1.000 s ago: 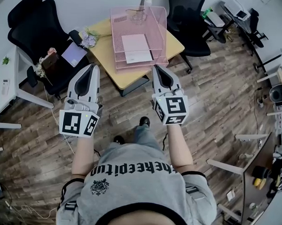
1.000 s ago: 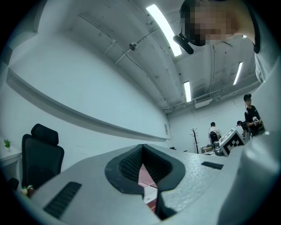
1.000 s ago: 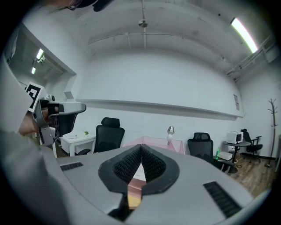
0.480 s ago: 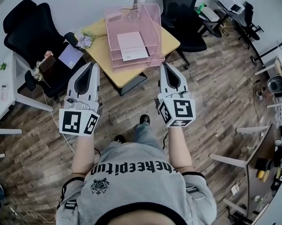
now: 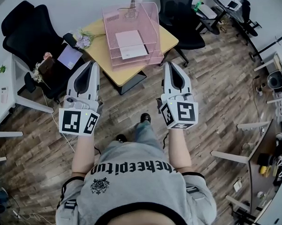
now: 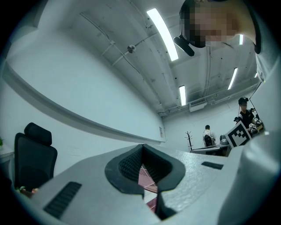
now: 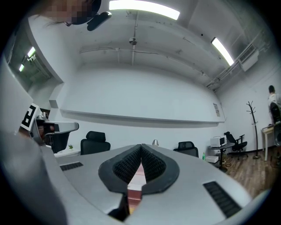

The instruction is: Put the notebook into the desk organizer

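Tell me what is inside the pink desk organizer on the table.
The desk organizer holds a pale pink notebook lying flat on its top level. The levels beneath are covered by it, so whatever they hold cannot be seen.

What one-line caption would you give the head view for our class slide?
Left gripper and right gripper, jaws shut and empty, point toward the pink desk organizer on a yellow table.

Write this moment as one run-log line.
pale pink notebook: in pink mesh desk organizer | left gripper: jaws shut, empty | right gripper: jaws shut, empty
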Available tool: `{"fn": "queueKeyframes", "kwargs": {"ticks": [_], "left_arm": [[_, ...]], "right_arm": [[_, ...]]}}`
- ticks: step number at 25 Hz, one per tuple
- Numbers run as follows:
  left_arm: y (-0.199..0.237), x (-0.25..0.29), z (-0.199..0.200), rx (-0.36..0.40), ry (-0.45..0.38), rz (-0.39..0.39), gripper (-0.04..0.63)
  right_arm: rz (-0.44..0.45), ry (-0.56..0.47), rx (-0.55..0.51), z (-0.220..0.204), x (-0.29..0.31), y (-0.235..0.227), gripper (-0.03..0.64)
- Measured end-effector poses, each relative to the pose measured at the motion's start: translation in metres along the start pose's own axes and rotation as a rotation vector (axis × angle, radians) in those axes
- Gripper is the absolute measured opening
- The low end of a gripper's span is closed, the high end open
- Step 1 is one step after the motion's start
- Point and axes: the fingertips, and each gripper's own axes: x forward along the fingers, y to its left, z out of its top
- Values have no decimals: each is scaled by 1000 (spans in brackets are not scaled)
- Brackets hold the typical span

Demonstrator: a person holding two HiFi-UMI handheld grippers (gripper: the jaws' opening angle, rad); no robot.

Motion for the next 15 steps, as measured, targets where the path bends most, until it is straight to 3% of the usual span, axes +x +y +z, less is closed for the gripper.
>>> {"fn": "queueKeyframes", "kwargs": {"ticks": [15], "left_arm": [[0, -6, -1, -7, -1, -17, 3]], "right_arm": [[-6, -11, 2, 4, -8, 10, 3]]}}
